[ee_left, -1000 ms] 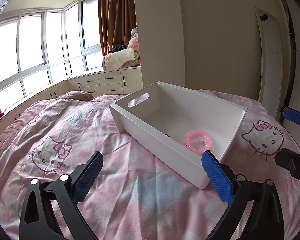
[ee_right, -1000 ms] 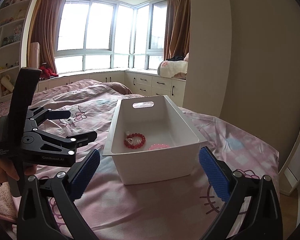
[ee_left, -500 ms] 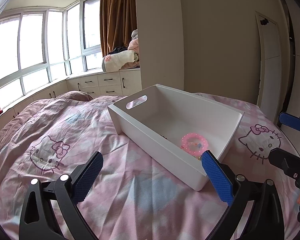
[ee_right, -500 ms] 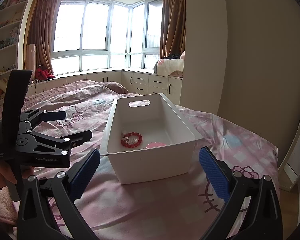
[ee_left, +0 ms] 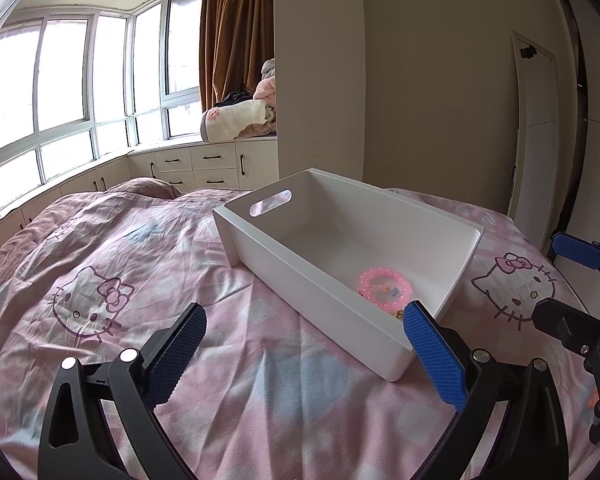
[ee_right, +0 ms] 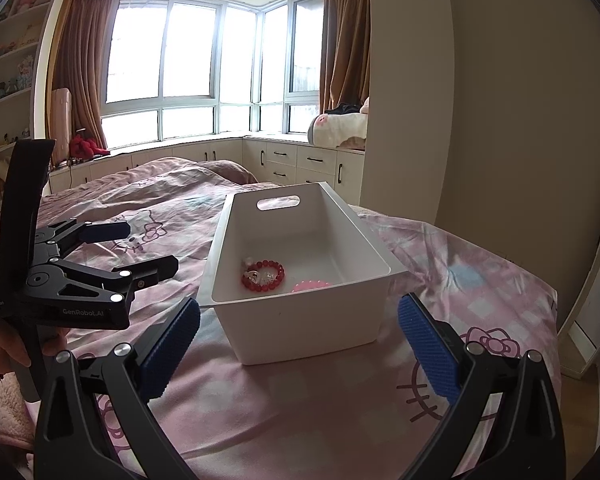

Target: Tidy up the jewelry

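Pink quilt (ee_right: 300, 420) carried the white bin (ee_right: 300, 320), my landmark. Left gripper (ee_left: 304, 354) sat near the bin's long side, fingers spread, nothing held. I had the right gripper (ee_right: 298, 344) facing the bin's short wall, fingers spread wide too, empty. Inside the bin: pink bracelet (ee_left: 385, 289) against the near wall, red bead bracelet (ee_right: 263, 277) just beside it.

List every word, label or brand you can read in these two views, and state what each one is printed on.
"GenRobot.AI": on the black body of the left gripper, seen in the right wrist view.
Small white print at the left edge of the same body: too small to read.
The pink bedspread carries cartoon cat faces only, no words.
The white bin shows no text.
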